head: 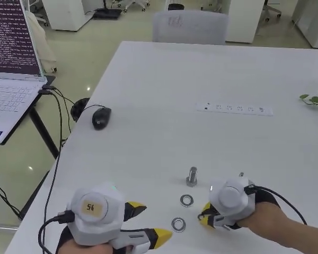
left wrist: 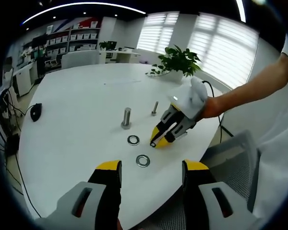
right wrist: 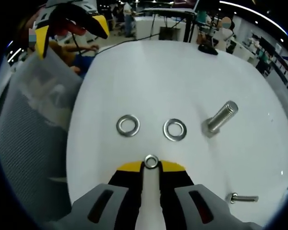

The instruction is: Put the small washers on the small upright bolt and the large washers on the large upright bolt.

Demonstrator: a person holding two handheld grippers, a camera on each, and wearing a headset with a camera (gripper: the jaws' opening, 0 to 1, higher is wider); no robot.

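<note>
- The right gripper [right wrist: 151, 167] is pinched almost closed on a small washer [right wrist: 151, 161], which it holds at the very tips of its jaws.
- The small upright bolt [right wrist: 242, 197] stands on the worktop [head: 164, 95]. It is off to the right of those tips and back alongside the gripper body, not ahead of it. Its axis is vertical, so I judge the washer must be swung across and lowered over its top.
- The large upright bolt [right wrist: 221, 117] stands ahead and to the right. A large washer [right wrist: 128, 125] and a second large washer [right wrist: 174, 130] lie flat in front of the tips.
- The left gripper [left wrist: 151, 167] hovers wide open and empty, farther from both bolts than the right one.
- The right gripper view shows the held washer. In the head view the gripper body hides it, and the small bolt's tip pokes out just past that body.
</note>
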